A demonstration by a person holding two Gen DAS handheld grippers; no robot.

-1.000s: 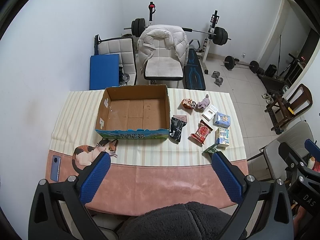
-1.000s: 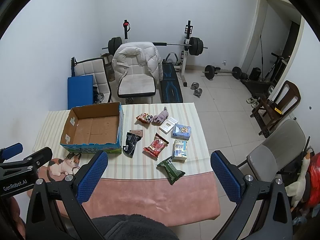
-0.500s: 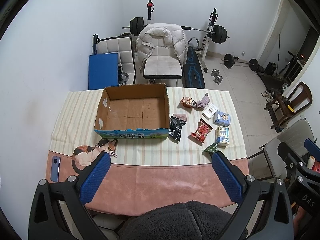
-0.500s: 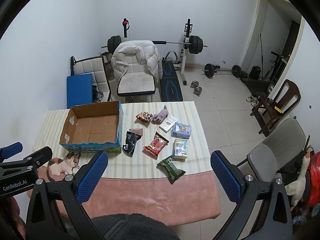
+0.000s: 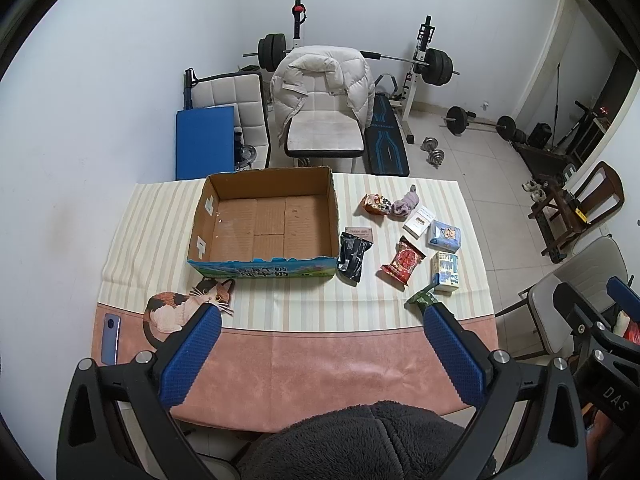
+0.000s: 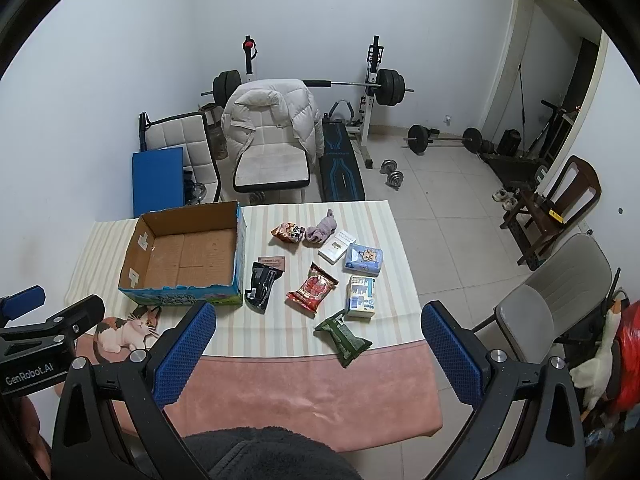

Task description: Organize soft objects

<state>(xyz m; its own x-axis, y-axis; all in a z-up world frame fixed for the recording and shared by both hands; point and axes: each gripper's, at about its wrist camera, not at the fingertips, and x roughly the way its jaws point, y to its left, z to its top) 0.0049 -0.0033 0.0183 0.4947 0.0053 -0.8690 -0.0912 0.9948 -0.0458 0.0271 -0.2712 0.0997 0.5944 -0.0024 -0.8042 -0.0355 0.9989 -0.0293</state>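
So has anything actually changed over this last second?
Hardly. Both views drift slightly, so the hand-held grippers shifted a touch. Nothing was grabbed or released: the left gripper and right gripper stay open above the table, the cardboard box still empty, the snack packets unmoved.

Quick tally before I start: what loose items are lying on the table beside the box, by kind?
Sealed packets: 4
Small cartons: 2
Tissue pack: 1
Purple sock: 1
Card: 1
Total: 9
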